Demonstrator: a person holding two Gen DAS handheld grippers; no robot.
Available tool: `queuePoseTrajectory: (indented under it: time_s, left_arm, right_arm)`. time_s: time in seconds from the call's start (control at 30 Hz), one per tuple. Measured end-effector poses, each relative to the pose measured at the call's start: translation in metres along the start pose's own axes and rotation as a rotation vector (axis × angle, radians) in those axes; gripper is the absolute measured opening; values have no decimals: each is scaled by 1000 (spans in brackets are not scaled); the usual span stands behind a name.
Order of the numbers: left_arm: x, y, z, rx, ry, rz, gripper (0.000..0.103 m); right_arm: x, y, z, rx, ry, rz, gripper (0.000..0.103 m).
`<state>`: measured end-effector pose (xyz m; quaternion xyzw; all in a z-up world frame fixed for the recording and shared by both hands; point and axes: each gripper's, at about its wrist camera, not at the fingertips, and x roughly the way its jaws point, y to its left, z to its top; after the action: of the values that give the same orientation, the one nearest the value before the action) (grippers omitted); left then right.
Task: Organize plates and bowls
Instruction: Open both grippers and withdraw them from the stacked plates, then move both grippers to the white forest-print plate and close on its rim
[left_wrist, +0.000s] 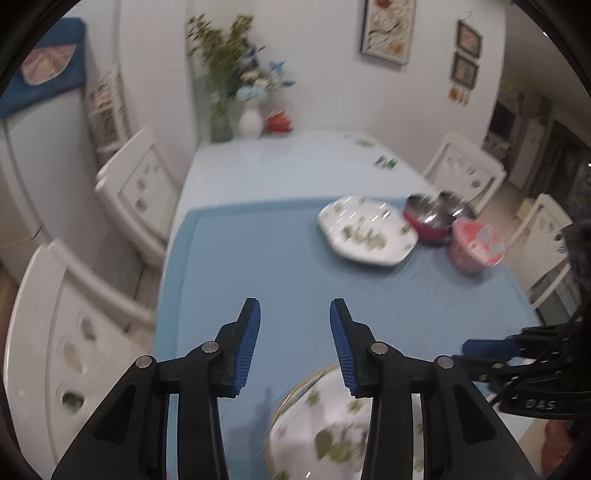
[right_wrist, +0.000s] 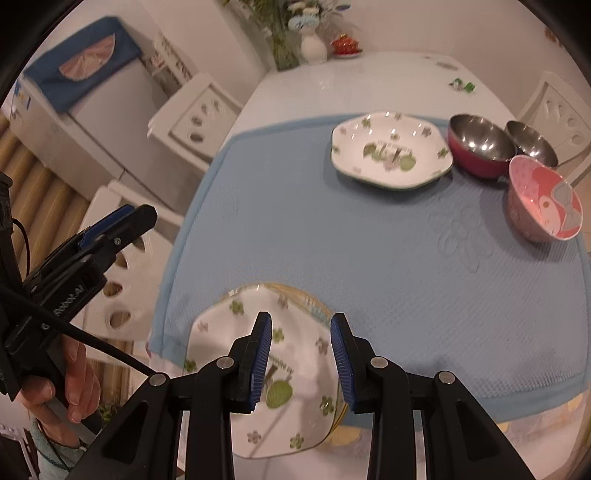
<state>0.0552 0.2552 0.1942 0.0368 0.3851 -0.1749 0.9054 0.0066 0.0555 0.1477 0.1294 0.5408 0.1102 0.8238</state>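
- White table fills both views, a blue mat spread over its near half.
- Near plate, white with green flowers, lies on the mat's near edge, stacked on what seems a gold-rimmed plate; blur hides the rest.
- Far plate, same pattern, sits at the mat's far side.
- Red steel bowl is just beside it, a second steel bowl behind, a pink bowl in front.
- Left gripper hangs over bare mat, jaws part-way apart, empty.
- Right gripper hangs above the near plate, jaws part-way apart, gripping nothing.
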Motion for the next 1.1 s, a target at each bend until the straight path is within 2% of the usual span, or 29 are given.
queuePoseTrajectory:
  time_s: [0.03,0.07,0.1,0.13,0.33,0.43,0.47,0.5,0.83,1.03,1.1]
  left_arm:
    - [1,-2,7,6,-13,-18,37]
    - [4,-4,15,12,-20,-29,37]
    - [8,-7,20,15,-21,-37,37]
    - [14,-8,27,17,-18,-48,37]
    - [59,-15,51,-6,36,-124,37]
    - [98,-14,59,-40,110,-171,50]
    - [111,-14,61,-52,126,-179,61]
    - [120,-13,62,-63,134,-184,66]
    - [235,-9,80,-149,283,-240,66]
    - [278,-11,81,-164,337,-258,64]
    - [288,-14,80,-154,358,-266,61]
  right_arm:
    - [-2,-5,5,17,-14,-4,39]
    - [-3,-10,8,34,-22,-9,56]
    - [-4,-17,13,59,-34,-13,69]
    - [-4,-25,16,91,-47,-14,70]
    - [12,-79,40,274,-49,-22,70]
    - [24,-100,55,337,-54,-52,70]
    - [30,-107,61,356,-59,-65,70]
    - [35,-113,67,371,-65,-74,70]
    - [104,-167,126,464,-70,-172,70]
    - [132,-177,147,442,-79,-217,68]
    - [139,-180,151,435,-84,-226,63]
